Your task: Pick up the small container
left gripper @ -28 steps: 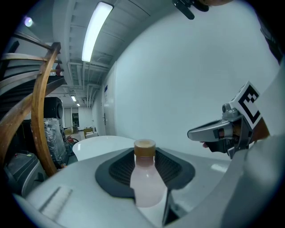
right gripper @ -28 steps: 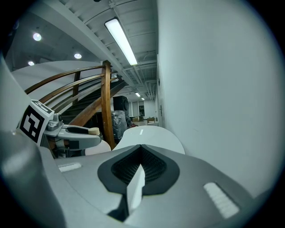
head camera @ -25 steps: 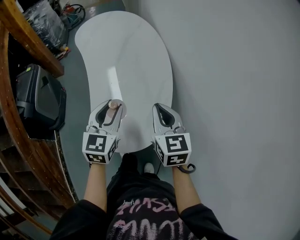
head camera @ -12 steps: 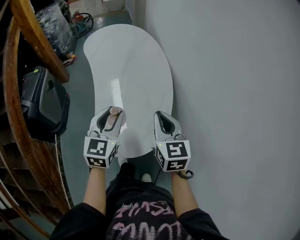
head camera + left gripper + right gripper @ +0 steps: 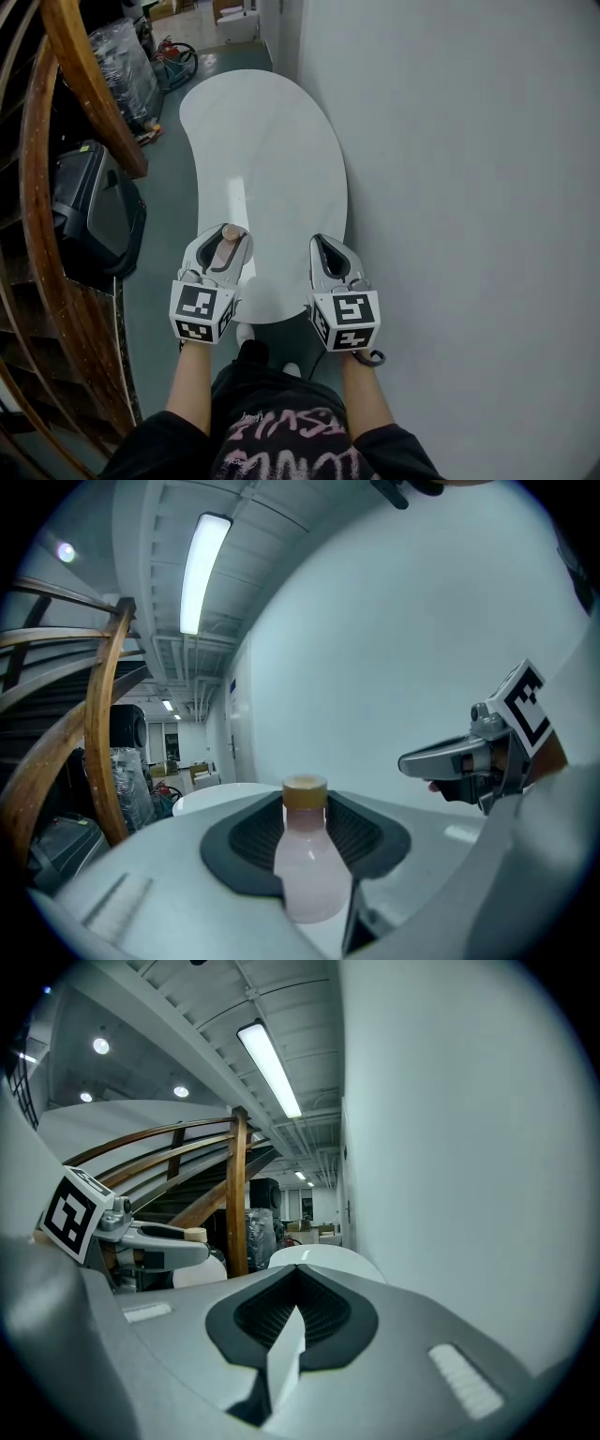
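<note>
A small pale pink container [image 5: 307, 866] with a tan cap is clamped between the ribbed pads of my left gripper [image 5: 305, 841]. In the head view the same small container [image 5: 224, 246] shows inside the left gripper [image 5: 225, 242], held above the near left edge of the white table [image 5: 272, 141]. My right gripper [image 5: 326, 251] hovers beside it over the table's near right edge, its jaws pressed together with nothing between them. In its own view the right gripper [image 5: 295, 1312] is shut and empty. The left gripper [image 5: 141, 1241] shows at that view's left.
A curved wooden stair rail [image 5: 89, 84] runs along the left, with a black case [image 5: 94, 216] on the floor below it. A plain grey wall [image 5: 469, 187] borders the table on the right. Wrapped goods [image 5: 127, 66] and cables lie at the far left.
Both grippers have drifted slightly nearer to me along the table, the left one still holding the container. The view has shifted, showing more of the room beyond the table.
</note>
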Demonstrator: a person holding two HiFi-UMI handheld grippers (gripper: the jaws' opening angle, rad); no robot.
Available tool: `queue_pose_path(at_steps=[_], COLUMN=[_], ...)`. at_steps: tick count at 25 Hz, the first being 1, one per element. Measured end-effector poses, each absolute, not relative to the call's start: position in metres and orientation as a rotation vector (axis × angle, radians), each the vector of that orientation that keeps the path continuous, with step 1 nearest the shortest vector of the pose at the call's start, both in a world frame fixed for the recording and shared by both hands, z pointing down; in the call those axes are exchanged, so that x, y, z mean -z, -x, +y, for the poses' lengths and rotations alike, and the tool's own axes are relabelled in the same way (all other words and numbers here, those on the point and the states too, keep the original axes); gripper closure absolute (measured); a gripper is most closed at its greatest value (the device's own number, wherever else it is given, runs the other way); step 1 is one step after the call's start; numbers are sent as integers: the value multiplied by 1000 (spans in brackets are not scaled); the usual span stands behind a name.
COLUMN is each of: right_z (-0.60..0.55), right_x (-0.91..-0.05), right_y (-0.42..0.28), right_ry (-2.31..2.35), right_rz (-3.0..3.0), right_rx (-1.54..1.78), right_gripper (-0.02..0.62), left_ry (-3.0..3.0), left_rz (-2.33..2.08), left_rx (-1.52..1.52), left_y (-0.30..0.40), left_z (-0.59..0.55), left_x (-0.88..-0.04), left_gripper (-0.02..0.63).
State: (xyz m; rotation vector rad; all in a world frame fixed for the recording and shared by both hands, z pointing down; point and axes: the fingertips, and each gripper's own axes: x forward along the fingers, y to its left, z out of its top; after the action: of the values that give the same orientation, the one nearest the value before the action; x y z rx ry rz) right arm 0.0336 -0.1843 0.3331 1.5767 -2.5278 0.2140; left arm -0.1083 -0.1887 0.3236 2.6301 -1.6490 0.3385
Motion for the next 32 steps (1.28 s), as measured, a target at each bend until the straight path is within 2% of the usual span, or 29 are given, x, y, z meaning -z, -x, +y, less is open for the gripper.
queue_pose_path(at_steps=[32], right_z=[-168], right_x=[-301], right_y=[-44], right_ry=[-1595], right_rz=[-2565], right_rx=[-128], right_gripper=[583], left_ry=[-2674], left_rz=[-1729], left_rx=[-257], left_y=[111], left_z=[-165], left_x=[-279], left_gripper=[465])
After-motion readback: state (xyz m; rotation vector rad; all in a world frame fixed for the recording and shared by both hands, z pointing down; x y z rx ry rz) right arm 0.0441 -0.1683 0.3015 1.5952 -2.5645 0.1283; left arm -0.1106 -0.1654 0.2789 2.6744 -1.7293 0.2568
